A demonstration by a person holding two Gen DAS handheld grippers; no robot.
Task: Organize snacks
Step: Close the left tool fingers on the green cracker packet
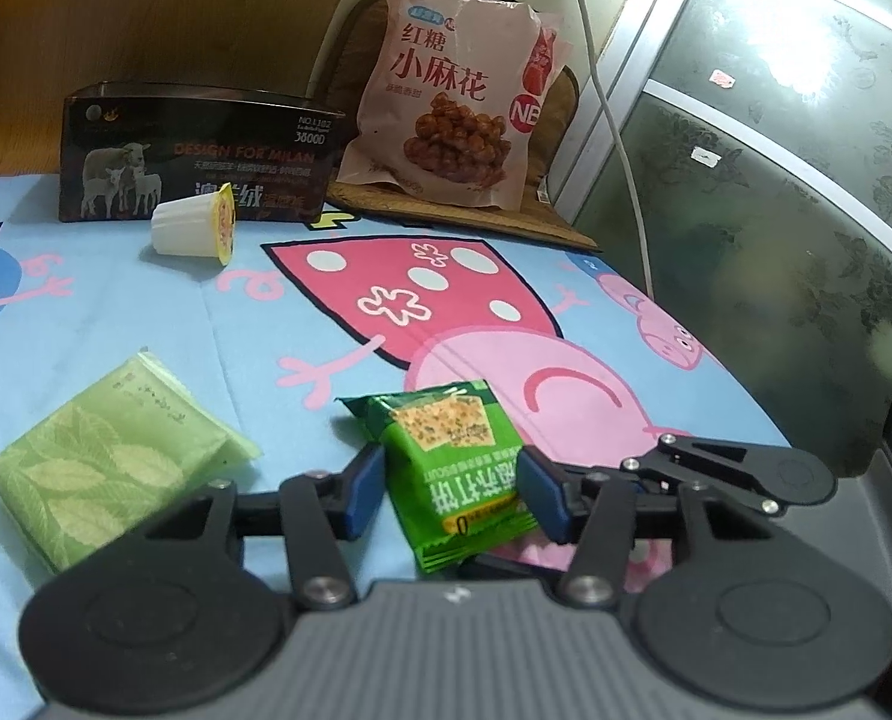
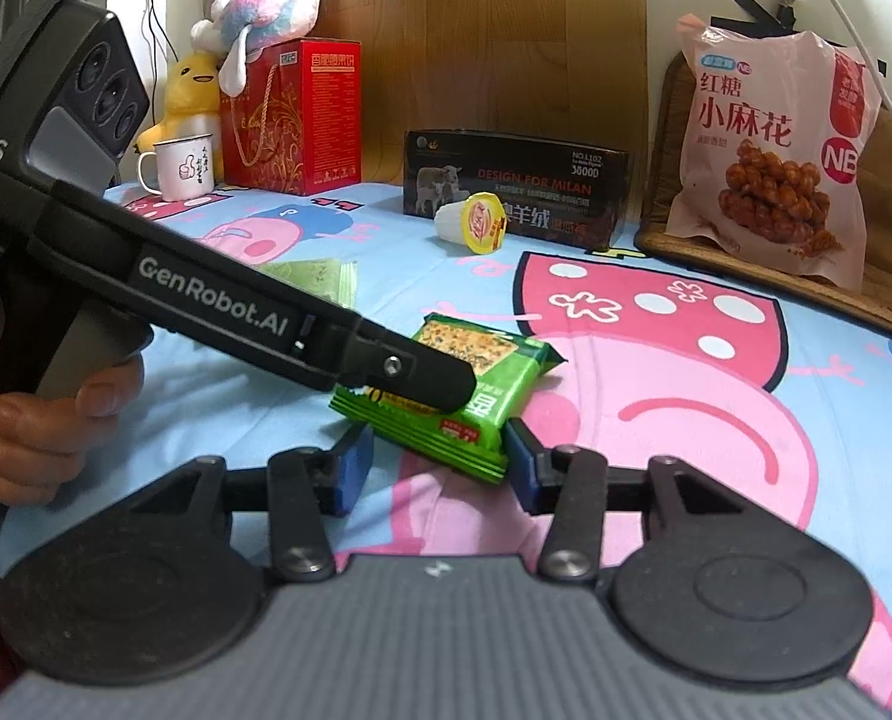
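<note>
Left wrist view: green biscuit packet [image 1: 453, 450] sits between the left gripper [image 1: 452, 495] pads, over the bedsheet [image 1: 146, 312]; can't tell if they're touching it. Right gripper [image 2: 434, 468] jaws look clamped on its near corner. Confirm one firm grip before the other lets go, and don't crush it.

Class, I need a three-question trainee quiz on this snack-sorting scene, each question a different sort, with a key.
1. Multiple choice: what sits between the fingers of both the left gripper and the right gripper?
A. the green biscuit packet
B. a banana
C. a spoon

2. True or false: the jelly cup stands upright on the bedsheet.

3. Fill in: in both views the pink snack bag leans at the back, to the ___ of the dark box.

Key
1. A
2. False: it lies on its side, in front of the dark box.
3. right
</note>
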